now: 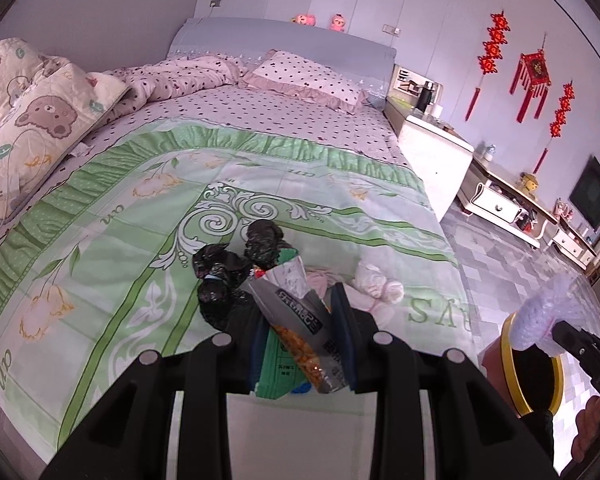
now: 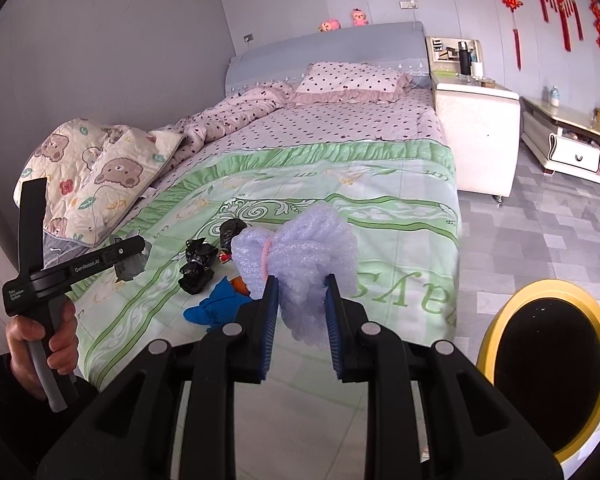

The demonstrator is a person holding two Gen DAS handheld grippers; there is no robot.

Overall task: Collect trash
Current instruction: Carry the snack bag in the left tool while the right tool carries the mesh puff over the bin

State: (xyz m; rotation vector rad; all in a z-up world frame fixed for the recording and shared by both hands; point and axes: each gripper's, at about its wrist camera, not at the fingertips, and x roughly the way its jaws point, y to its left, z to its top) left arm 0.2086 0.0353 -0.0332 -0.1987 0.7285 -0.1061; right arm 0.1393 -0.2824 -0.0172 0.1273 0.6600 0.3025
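My left gripper [image 1: 300, 312] is shut on a grey snack wrapper [image 1: 300, 312], with a green packet [image 1: 278, 364] pressed beside it, above the bed's foot. Crumpled black plastic bags [image 1: 220, 276] and pink-white tissue wads [image 1: 374, 282] lie on the green floral bedspread [image 1: 140, 208]. My right gripper [image 2: 302, 296] is shut on a bundle of pale lilac foam wrap [image 2: 300, 248] tied with pink string. A blue rag [image 2: 216, 306] and the black bags [image 2: 198, 264] lie on the bed in the right wrist view. The yellow-rimmed bin [image 2: 548, 364] stands on the floor, right of the bed.
A bear-print quilt [image 1: 32, 120] is piled at the bed's left. A white nightstand [image 2: 476, 136] stands beside the bed, low cabinets [image 1: 512, 204] and a TV [image 1: 594, 196] along the right wall. The floor is grey tile [image 2: 548, 232].
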